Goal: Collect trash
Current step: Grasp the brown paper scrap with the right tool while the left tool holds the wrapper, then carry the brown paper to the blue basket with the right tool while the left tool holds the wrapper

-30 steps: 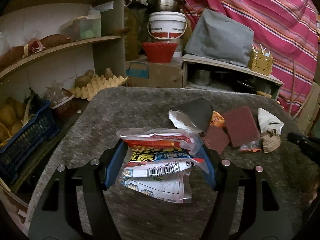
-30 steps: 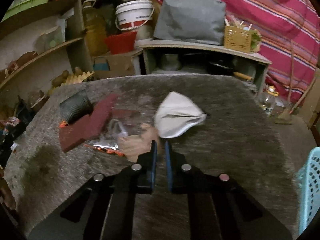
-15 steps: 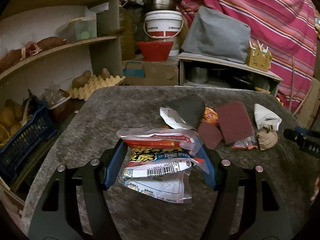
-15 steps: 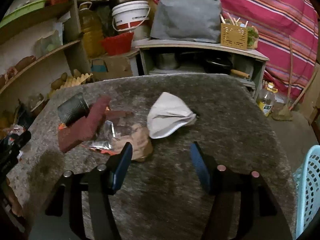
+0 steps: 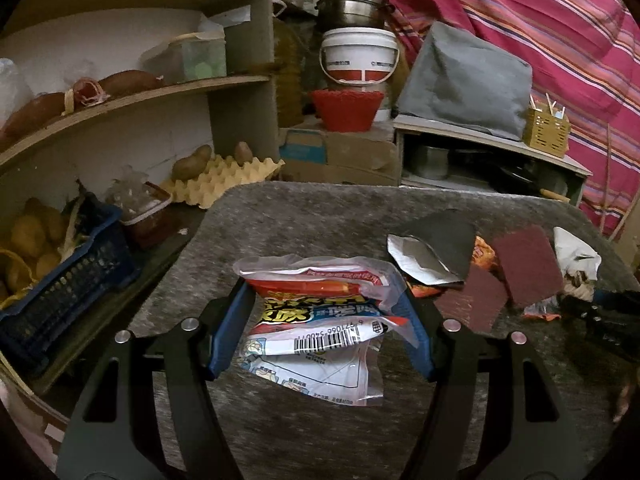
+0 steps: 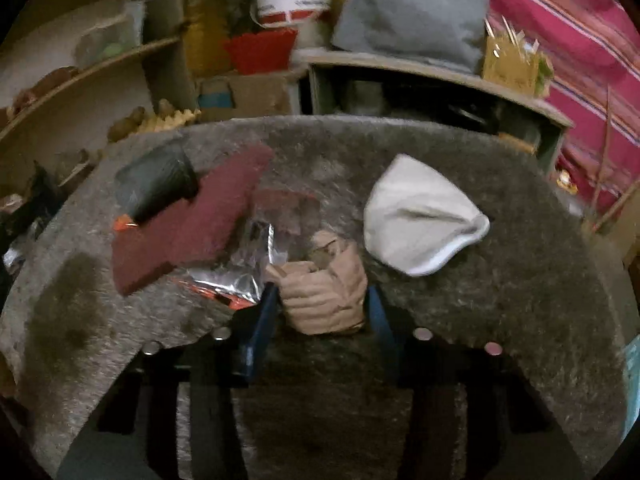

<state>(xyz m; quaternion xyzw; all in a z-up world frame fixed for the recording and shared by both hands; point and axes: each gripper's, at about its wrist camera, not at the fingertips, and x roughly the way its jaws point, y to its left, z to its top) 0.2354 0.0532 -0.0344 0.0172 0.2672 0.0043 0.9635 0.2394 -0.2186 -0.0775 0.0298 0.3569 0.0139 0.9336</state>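
My left gripper (image 5: 322,332) is shut on a crumpled snack wrapper (image 5: 320,320) with a barcode, held above the grey table (image 5: 304,216). My right gripper (image 6: 322,312) is open, its blue fingers (image 6: 262,320) on either side of a crumpled brown paper wad (image 6: 326,296) lying on the table; whether they touch it I cannot tell. Beside the wad lie a silver foil wrapper (image 6: 236,276), maroon scouring pads (image 6: 192,232), a dark rolled piece (image 6: 154,182) and a white cloth (image 6: 420,220). The same pile shows in the left wrist view (image 5: 500,268).
Shelves with potatoes, an egg tray (image 5: 216,180) and a blue basket (image 5: 60,280) stand left of the table. A white bucket (image 5: 360,60), red bowl (image 5: 346,108) and low cabinet (image 5: 480,160) stand behind. A light blue basket's edge (image 6: 632,380) shows at right.
My right gripper went from shut to open and moved forward around the brown paper wad. My left gripper kept its hold on the snack wrapper and shifted slightly.
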